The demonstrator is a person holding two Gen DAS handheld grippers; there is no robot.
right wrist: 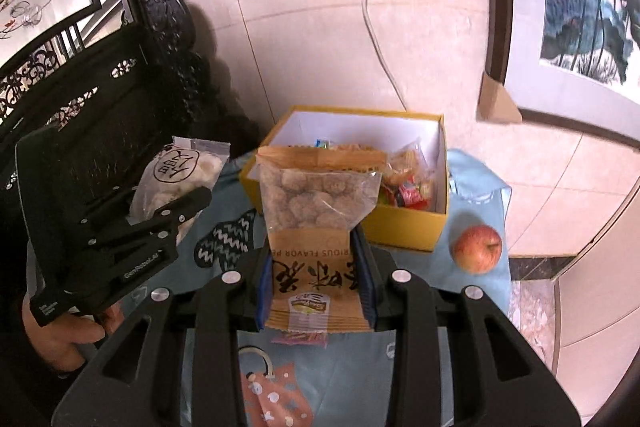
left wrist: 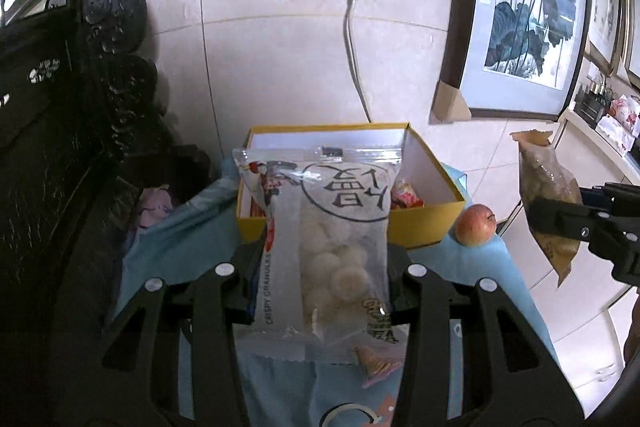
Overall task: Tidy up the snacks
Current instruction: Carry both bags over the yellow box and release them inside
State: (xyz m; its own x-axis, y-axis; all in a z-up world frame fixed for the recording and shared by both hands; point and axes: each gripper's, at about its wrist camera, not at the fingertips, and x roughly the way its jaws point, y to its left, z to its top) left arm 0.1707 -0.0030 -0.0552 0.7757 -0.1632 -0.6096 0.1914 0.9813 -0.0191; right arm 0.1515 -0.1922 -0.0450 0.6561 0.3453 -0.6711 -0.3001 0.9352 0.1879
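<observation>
White packet [left wrist: 324, 247]: pinched low in my left gripper [left wrist: 324, 279], held above the cloth, near side of the yellow box [left wrist: 432, 223].
Brown packet [right wrist: 320, 211]: clamped by my right gripper [right wrist: 318, 287].
Handling: light, crinkly, slippery film; contents probably crush easily, so I grip the flat lower part.

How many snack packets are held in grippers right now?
2: a white packet in the left gripper, a brown packet in the right gripper. More snacks sit in the yellow box.
</observation>
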